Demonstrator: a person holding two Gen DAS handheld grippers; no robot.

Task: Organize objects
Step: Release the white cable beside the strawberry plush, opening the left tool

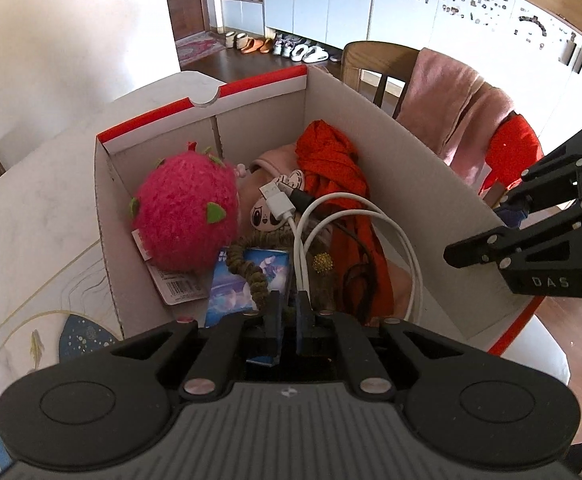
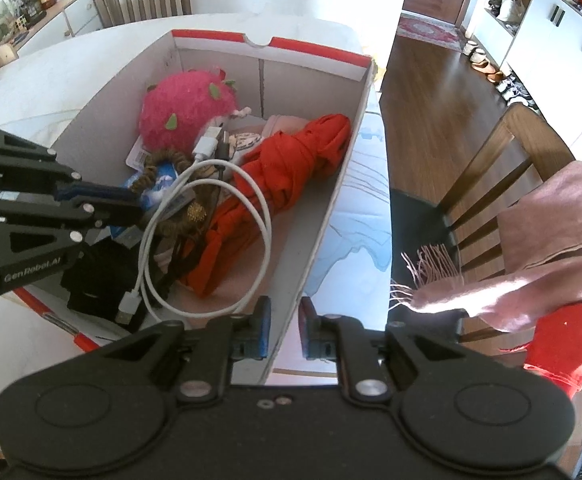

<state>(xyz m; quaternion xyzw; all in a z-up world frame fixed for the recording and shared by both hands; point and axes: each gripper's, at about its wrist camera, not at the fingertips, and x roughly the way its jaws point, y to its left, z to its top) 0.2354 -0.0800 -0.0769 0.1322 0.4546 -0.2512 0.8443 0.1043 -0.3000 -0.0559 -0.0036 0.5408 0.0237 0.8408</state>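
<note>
While the cardboard box point(image 1: 391, 168) stood on the pale table point(image 1: 31, 220), both grippers worked at its near end. Within the box lay a pink plush fruit point(image 1: 187, 212), a red cloth bundle point(image 1: 331, 160), a blue packet point(image 1: 231, 288) and a brown braided ring point(image 1: 251, 268), with a white cable point(image 1: 279, 206) looped loosely over them.

Left gripper point(image 1: 287, 312): reached down into the box, jaws drawn almost together. The cable's strands ran straight to its fingertips, but whether they were pinched between the pads could not be settled from either view.

Right gripper point(image 2: 286, 326): jaws narrow, one finger inside and one outside the long side wall of the box. A sliver of space showed on each side of the cardboard, so the wall appeared straddled rather than clamped.

Handling, as judged: the cable was probably light, limp and slightly springy, its smooth jacket apt to slide through the pads. A grip across several bunched strands, near where the loops crossed, would likely keep the coil together; a hold on one plug would let it unwind and snag the ring or the dark lead beneath. The box wall was thin and would flex, so steadying it called for a light pinch.
</note>
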